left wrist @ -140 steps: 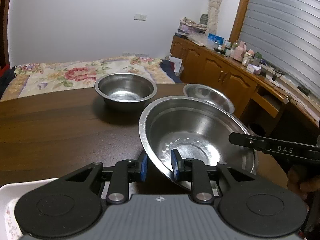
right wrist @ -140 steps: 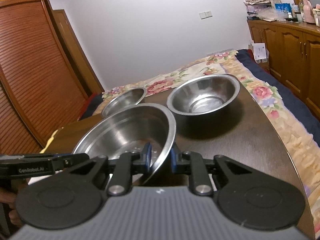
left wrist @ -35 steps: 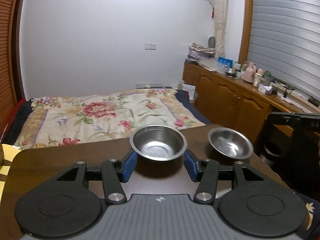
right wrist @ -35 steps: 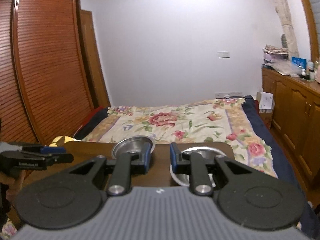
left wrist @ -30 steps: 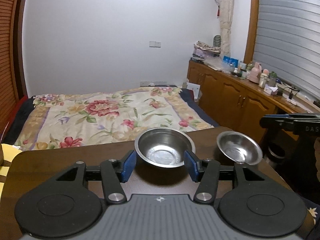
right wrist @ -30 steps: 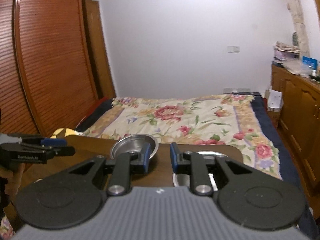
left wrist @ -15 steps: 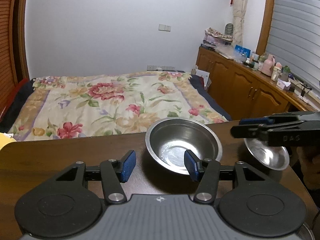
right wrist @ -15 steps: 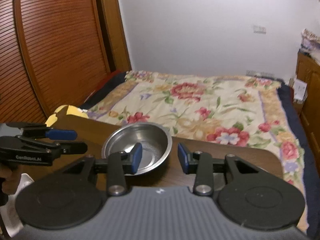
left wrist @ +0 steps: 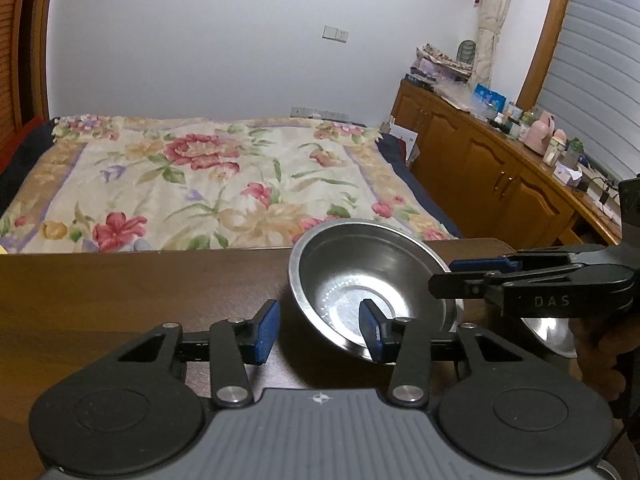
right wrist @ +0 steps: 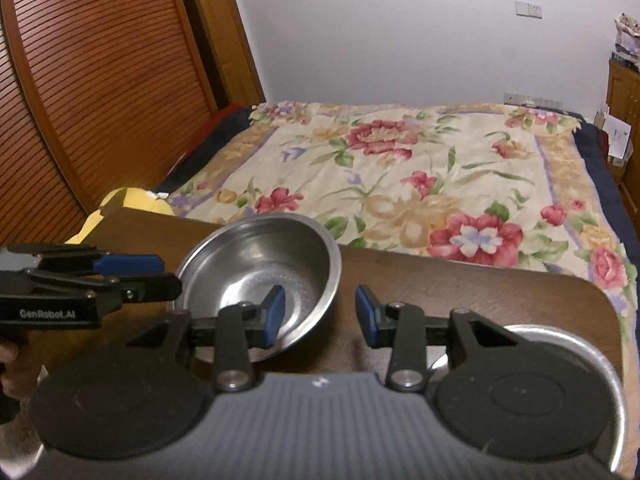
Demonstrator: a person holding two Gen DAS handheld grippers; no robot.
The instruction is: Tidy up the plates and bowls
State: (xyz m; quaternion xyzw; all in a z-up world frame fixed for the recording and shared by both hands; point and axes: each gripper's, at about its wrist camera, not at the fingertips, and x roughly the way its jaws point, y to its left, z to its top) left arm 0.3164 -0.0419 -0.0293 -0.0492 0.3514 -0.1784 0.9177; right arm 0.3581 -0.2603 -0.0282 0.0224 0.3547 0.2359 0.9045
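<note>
Both my grippers flank one steel bowl [left wrist: 370, 286] near the counter's [left wrist: 120, 296] far edge, beside the bed [left wrist: 200, 184]. My left gripper [left wrist: 318, 330] is closing, its right finger over the near rim, left finger outside; no pad presses yet. My right gripper [right wrist: 320, 314] stands parted astride the opposite rim, gripping nothing. A second bowl [right wrist: 592, 364] sits under my right gripper. Risk, in my judgement: thin, slick steel may slip or tip if one side pinches first, and a shove could slide it towards the counter edge.
</note>
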